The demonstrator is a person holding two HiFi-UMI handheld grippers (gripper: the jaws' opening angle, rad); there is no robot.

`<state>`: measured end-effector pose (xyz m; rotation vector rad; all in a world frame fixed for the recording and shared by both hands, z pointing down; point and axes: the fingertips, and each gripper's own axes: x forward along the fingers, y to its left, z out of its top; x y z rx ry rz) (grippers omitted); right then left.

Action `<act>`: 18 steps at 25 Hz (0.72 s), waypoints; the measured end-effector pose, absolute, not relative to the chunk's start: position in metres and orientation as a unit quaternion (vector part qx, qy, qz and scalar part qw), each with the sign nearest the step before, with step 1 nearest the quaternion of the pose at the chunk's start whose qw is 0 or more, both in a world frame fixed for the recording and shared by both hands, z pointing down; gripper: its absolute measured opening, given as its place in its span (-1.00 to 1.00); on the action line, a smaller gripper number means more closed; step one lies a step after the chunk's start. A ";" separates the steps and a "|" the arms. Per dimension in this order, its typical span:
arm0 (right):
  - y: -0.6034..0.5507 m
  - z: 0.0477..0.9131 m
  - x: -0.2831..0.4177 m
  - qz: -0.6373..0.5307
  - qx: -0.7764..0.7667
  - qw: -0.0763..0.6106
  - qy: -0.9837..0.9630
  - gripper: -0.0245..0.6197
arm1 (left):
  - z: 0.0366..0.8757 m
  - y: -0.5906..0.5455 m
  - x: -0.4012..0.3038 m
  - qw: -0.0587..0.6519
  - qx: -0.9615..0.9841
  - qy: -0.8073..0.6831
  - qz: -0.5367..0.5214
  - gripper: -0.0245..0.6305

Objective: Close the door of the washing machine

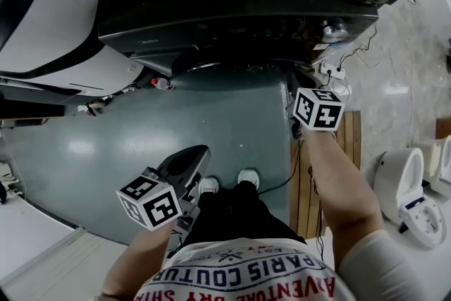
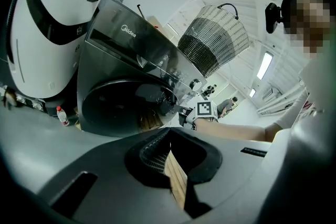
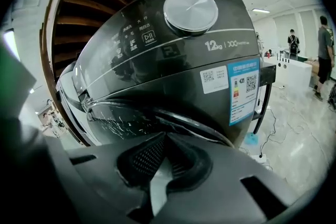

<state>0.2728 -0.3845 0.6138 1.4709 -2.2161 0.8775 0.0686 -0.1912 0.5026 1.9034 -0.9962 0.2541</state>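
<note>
The washing machine door [image 3: 131, 118] lies straight ahead of the right tool [image 3: 165, 136], just beyond its tips. The left tool [image 2: 170, 132] hangs well back, so the right is nearer. Both tools are closed and empty.

The washing machine [image 1: 239, 28] stood in front of the person, with a basket [image 2: 215, 39] on top of it. Another machine [image 1: 49, 10] stood just beside it on the left. A small bottle [image 1: 162, 83] stood on the floor by the washing machine's left corner. The right gripper [image 3: 164, 139] was up close to the door [image 2: 126, 105], at its right edge. The left gripper [image 2: 169, 132] was well back, near the person's shoes [image 1: 208, 185]. A wooden board [image 1: 349, 151] lay on the floor to the right, and toilets [image 1: 402, 187] stood past it.
</note>
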 end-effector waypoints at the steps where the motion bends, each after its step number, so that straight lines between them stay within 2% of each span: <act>1: -0.384 0.614 0.273 0.310 0.512 0.170 -0.783 -0.86 | 0.502 -0.190 0.071 0.469 0.777 -0.405 0.107 -0.85; 8: -0.367 0.603 0.268 0.289 0.472 0.197 -0.809 -0.86 | 0.485 -0.180 0.082 0.459 0.787 -0.396 0.115 -0.85; 12: -0.334 0.569 0.265 0.256 0.442 0.215 -0.833 -0.86 | 0.474 -0.176 0.085 0.457 0.794 -0.383 0.116 -0.85; 18: -0.268 0.496 0.242 0.284 0.410 0.185 -0.847 -0.86 | 0.438 -0.166 0.084 0.425 0.819 -0.369 0.116 -0.85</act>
